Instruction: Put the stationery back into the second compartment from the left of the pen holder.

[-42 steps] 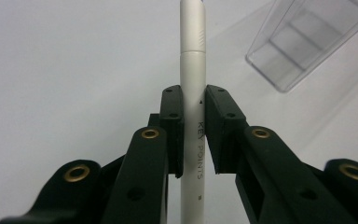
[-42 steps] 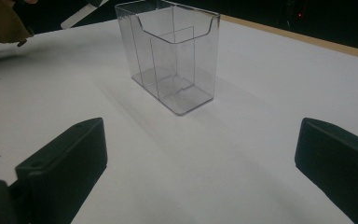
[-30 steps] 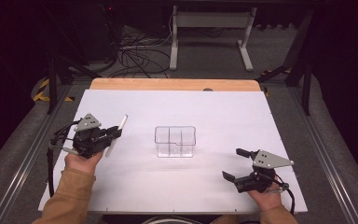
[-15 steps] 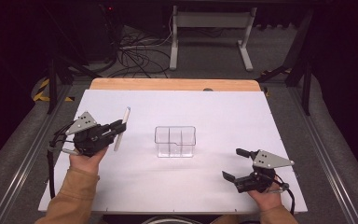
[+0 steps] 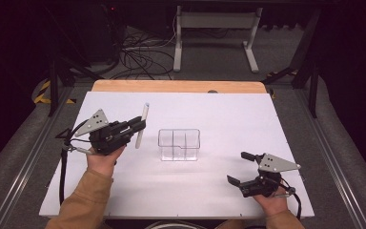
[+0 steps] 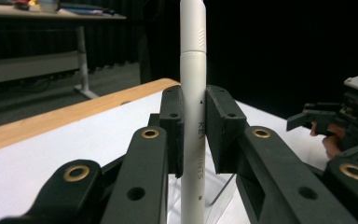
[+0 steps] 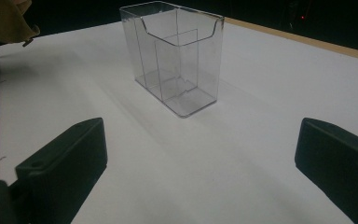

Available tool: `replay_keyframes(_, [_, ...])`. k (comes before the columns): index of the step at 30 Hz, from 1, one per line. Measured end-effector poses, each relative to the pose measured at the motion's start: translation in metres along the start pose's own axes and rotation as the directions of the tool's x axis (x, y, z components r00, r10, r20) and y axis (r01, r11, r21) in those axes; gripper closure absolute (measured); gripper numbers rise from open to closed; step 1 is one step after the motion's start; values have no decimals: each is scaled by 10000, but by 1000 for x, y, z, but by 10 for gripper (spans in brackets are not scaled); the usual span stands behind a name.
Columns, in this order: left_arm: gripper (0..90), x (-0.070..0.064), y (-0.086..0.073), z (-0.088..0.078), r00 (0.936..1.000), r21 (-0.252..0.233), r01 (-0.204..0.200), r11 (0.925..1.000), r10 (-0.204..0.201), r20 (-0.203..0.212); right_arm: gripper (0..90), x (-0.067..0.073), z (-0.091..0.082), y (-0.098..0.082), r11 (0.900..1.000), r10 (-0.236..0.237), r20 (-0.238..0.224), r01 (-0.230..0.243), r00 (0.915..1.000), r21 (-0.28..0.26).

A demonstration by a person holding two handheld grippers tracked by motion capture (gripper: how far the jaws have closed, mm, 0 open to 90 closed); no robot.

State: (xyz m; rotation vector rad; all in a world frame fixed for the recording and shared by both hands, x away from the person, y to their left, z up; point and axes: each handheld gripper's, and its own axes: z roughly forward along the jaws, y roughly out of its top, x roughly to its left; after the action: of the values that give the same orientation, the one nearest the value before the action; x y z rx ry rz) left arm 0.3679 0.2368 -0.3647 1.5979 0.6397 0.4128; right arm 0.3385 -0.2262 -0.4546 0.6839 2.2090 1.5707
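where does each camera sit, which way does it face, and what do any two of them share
High view: above the person's side of the table, looking forward and down; both forearms show, each with a hand-held gripper.
Left gripper view: rides the left hand-held gripper, looking along its jaws, shut on an upright white pen; the right hand shows farther off.
Right gripper view: rides the right hand-held gripper, jaws open, facing the clear holder; a sleeve shows at top left.
Shared: the high and right gripper views both show the holder.

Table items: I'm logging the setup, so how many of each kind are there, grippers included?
Pen: 1
Clear holder: 1
Grippers: 2, left gripper and right gripper
Total: 4
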Motion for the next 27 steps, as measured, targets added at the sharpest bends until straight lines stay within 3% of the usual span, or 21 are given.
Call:
replay_keyframes(12, [782, -15, 6, 33, 9981, -120, -292, 9995, 299, 547, 28, 0, 0, 0, 10000, -19, -37, 19, 10000, 15])
replay_keyframes(27, [781, -33, 6, 69, 9931, -144, -843, 9963, 852, 807, 29, 1, 0, -2, 10000, -9, -82, 10, 10000, 39])
